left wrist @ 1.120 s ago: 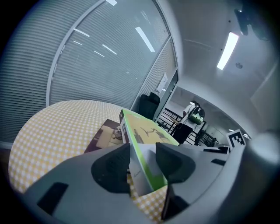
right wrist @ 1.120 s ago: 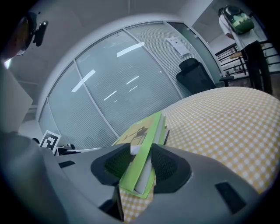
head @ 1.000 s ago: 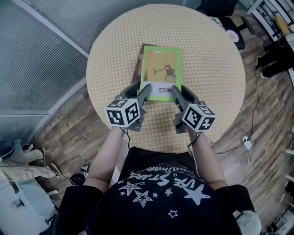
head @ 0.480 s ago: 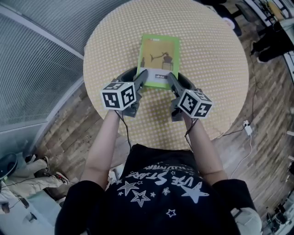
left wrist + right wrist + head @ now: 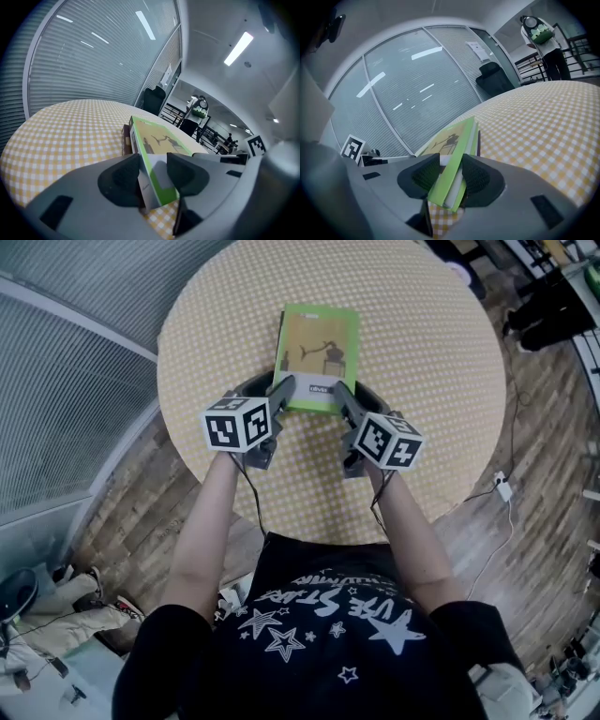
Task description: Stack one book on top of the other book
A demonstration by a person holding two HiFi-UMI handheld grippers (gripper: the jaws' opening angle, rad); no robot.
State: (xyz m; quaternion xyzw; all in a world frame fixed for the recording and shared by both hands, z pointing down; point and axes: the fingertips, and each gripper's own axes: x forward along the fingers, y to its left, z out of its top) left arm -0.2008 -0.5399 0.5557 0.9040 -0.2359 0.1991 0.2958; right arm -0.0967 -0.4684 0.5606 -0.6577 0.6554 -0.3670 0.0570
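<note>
Books, two: a green book (image 5: 319,352) uppermost, and a dark brown book (image 5: 125,139) beneath it, of which only a thin edge showed along the left side. Both lay near the middle of one round counter (image 5: 422,343) covered in yellow-and-white checked cloth.

Green book: rectangular, thin-covered, with a lime border, a tan panel bearing dark silhouetted figures, a white band at the near edge and a white page block.

Grippers, two, of grey moulded plastic, each carried one black-and-white marker cube. The left gripper (image 5: 284,393) had its dark ribbed fingers (image 5: 121,180) clamped on the green book's near left corner. The right gripper (image 5: 343,401) had its fingers (image 5: 477,180) clamped on the near right corner.
</note>
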